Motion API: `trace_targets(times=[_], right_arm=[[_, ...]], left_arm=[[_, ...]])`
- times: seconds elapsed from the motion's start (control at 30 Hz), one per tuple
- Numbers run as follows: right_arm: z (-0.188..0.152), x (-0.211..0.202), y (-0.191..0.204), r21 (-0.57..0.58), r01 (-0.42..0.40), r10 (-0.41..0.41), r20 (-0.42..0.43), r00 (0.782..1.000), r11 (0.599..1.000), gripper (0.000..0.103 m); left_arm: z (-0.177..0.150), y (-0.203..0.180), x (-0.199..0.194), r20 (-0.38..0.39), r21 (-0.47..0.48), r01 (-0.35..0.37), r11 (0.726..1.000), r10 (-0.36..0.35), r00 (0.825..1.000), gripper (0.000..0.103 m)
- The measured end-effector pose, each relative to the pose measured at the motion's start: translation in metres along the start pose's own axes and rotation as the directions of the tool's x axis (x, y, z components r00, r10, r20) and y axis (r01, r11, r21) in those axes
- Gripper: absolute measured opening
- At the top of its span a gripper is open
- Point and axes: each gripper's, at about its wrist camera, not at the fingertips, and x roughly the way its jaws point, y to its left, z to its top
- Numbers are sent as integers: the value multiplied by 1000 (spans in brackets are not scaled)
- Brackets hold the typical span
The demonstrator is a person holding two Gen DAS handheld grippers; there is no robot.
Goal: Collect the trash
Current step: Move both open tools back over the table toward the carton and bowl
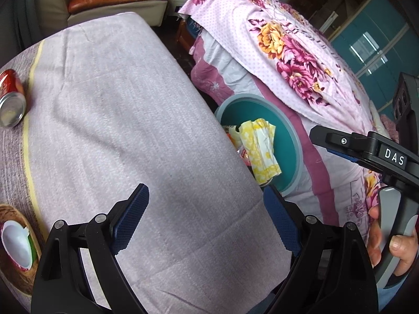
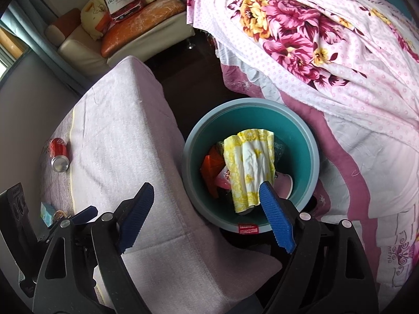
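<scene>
Right hand-held gripper (image 2: 207, 216), jaws wide and empty, above the teal bin (image 2: 313, 157); yellow napkin (image 2: 248, 167) covers wrappers beneath. Left hand-held gripper (image 1: 207, 218) likewise open; red can (image 1: 11, 96) far left, partly cut off.

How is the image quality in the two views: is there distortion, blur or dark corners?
Left wrist view: strong fisheye bending, the table edge curves; corners black; the can at the edge looks stretched. Right wrist view: same bending and dark corners; the bin and tissue are sharp in even daylight, without glare.
</scene>
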Motion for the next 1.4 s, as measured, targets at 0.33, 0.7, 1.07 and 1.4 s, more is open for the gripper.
trace_targets(times=[0.33,0.7,1.07,1.4], right_arm=[[-13,-1,51,-72,-23,22,-18,1000,997,79],[-32,7,125,-199,-59,46,-67,997,978,79],[-56,28,186,-295,-96,54,-146,988,951,79],[-70,39,219,-341,-126,61,-194,979,931,79]], left_arm=[[-21,44,-39,50,-66,-27,997,30,998,90],[-45,135,-105,130,-230,-128,965,161,978,97],[-69,251,-145,102,-561,-221,798,331,938,97],[-61,278,-121,55,-611,-265,746,374,926,97]])
